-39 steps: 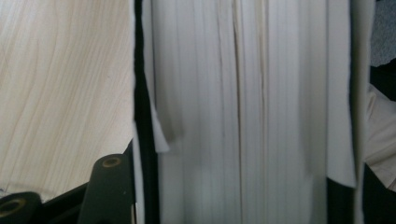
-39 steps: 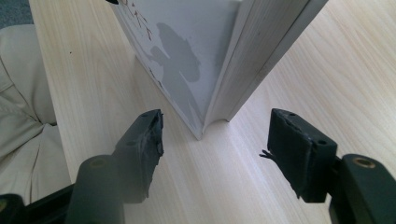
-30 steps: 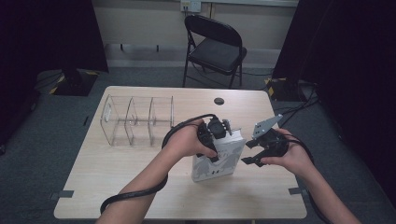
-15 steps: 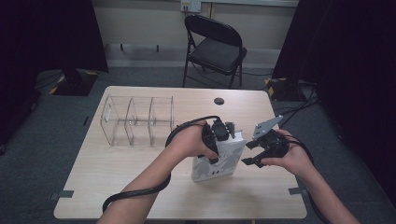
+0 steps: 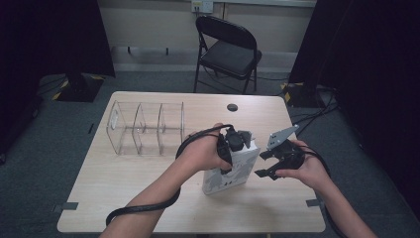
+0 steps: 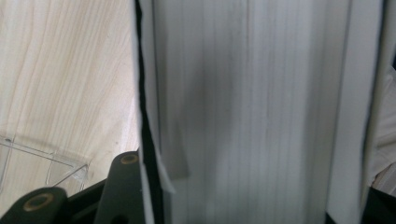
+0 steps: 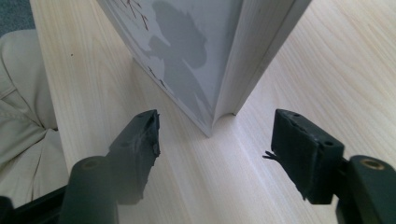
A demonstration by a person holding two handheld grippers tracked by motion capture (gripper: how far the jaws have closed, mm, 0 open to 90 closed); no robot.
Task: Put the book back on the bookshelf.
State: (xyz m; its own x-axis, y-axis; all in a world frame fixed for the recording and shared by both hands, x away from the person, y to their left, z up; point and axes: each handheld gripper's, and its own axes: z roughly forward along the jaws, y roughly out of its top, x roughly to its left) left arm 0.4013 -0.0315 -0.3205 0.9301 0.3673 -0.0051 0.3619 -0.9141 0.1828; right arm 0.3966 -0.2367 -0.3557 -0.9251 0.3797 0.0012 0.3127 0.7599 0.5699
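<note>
Thick white book upright near the middle of a pale wooden table, long axis vertical, one bottom corner resting on the wood, cover with a grey tree pattern facing the near side. Left gripper at the book's top left edge, jaws just closed onto it and clamped across the block of pages; in the left gripper view, page edges between the jaws, one black jaw flat against the cover at the left, the other at the lower right corner. Right gripper just to the right of the book, close but apart from it, jaws spread and just widened further, nothing between them; in the right gripper view, the book's bottom corner straight ahead between two open black fingers, a strip of bare wood separating pads from cover. Judged the key relation: book directly to the left of the right gripper, spine end low on the table, so a short move leftward enough for a second hold. Clear plastic divider rack to the far left, empty. Small dark disc near the far edge. Folding chair beyond the table on grey carpet, dark curtains at both sides.
</note>
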